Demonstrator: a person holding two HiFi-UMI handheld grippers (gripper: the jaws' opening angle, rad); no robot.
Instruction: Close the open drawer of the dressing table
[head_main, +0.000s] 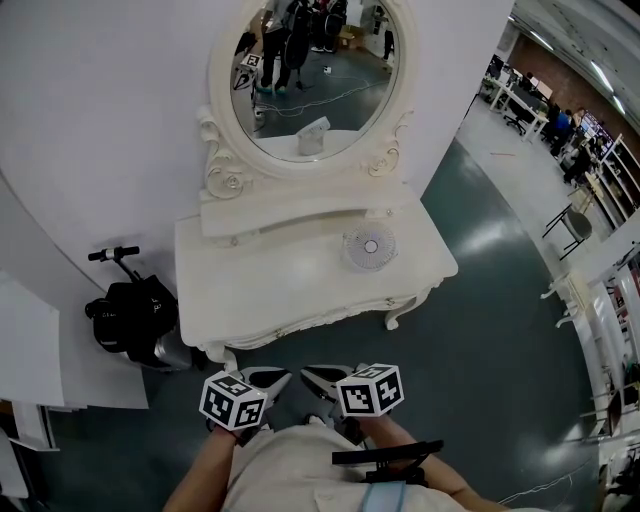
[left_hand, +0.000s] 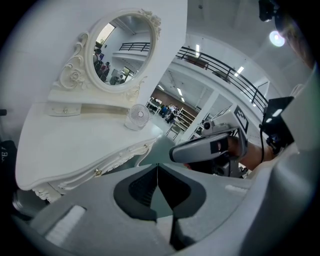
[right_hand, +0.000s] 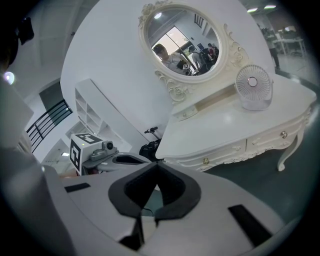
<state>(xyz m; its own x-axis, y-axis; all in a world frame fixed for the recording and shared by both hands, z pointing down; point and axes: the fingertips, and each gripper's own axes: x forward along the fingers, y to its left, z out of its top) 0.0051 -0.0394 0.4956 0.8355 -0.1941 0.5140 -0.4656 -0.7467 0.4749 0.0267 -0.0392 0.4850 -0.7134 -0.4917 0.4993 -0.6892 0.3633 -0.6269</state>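
Observation:
The white dressing table stands against a curved white wall, with an oval mirror above it. In the right gripper view its drawer fronts with small knobs look flush with the carved front. Both grippers hang side by side in front of the table, apart from it and close to the person's body. My left gripper is shut and holds nothing; its tips meet. My right gripper is also shut and empty, its tips together. Each gripper shows in the other's view: right, left.
A small round fan sits on the tabletop at the right. A black scooter with a bag is parked left of the table beside white panels. Green floor stretches to the right, with a chair far off.

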